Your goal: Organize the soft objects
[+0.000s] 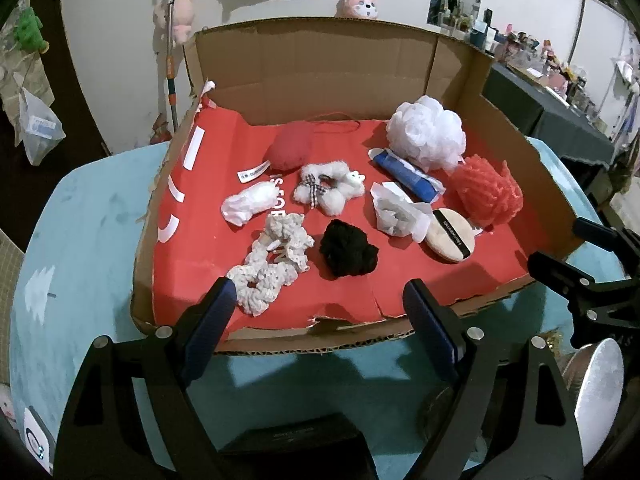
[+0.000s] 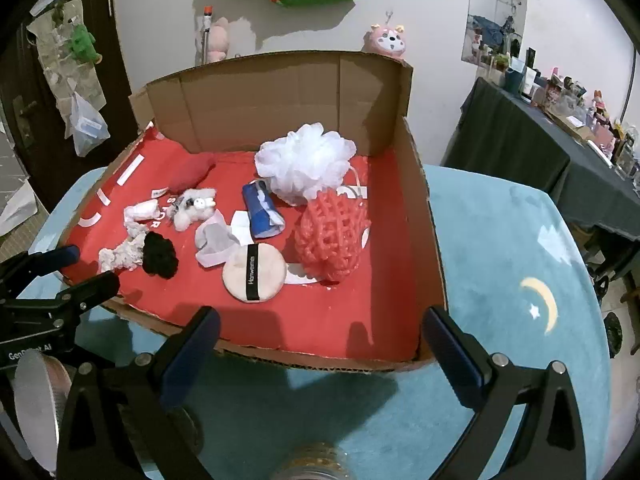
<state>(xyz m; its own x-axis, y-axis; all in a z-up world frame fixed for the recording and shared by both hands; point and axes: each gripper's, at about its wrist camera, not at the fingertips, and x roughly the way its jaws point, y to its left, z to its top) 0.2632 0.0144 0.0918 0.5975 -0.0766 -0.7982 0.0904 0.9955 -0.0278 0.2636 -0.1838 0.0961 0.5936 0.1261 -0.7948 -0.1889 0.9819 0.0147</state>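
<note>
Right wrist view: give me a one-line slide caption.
Open right gripper hovers before a cardboard tray holding a white loofah, red loofah and powder puff.

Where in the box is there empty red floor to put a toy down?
The biggest bare patch is the near right corner, between the round powder puff, the red mesh sponge and the box's right wall. A thinner strip runs along the torn front edge. The middle and back are crowded, from the black scrunchie to the white bath pouf.

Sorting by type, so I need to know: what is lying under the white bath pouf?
The white bath pouf rests partly on the blue packet, on the red box floor. Whatever else lies beneath the pouf is covered.
</note>
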